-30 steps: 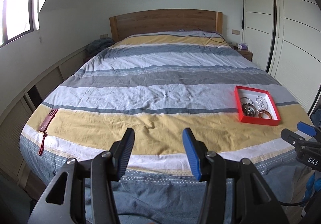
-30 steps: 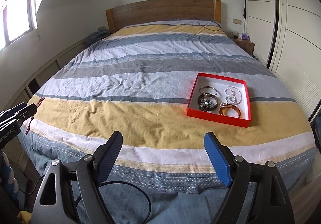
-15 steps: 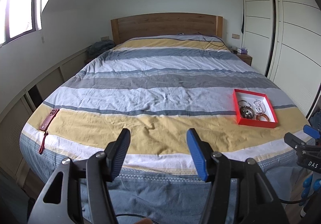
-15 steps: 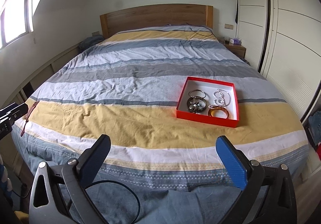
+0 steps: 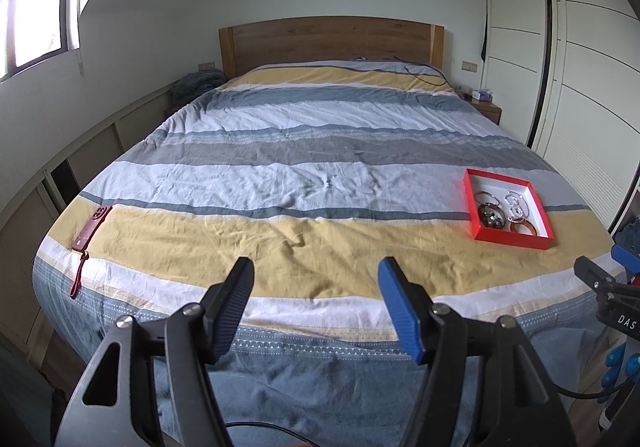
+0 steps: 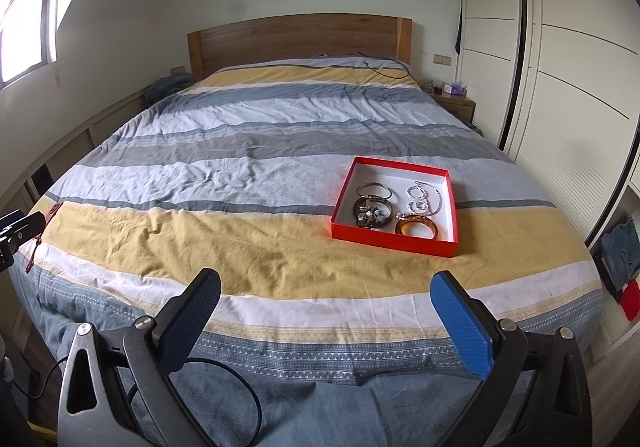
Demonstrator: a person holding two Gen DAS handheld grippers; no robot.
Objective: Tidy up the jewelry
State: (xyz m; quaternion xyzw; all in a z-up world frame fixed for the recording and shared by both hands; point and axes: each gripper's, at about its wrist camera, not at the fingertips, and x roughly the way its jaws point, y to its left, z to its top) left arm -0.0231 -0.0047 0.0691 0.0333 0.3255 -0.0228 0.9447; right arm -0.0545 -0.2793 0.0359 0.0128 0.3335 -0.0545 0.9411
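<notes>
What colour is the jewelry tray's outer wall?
Red tray, white inside; clearest in the right wrist view.

Bedspread was matt wrinkled cloth; headboard smooth wood; beside the red box, ribbed gripper pads.

I see the tray on the bed, right of centre near the foot end, with a metal bangle, bead cluster, chain and wide bangle inside it. Phone lies at the bed's left edge, well apart from the tray; headboard stands behind, wardrobe to the right.
</notes>
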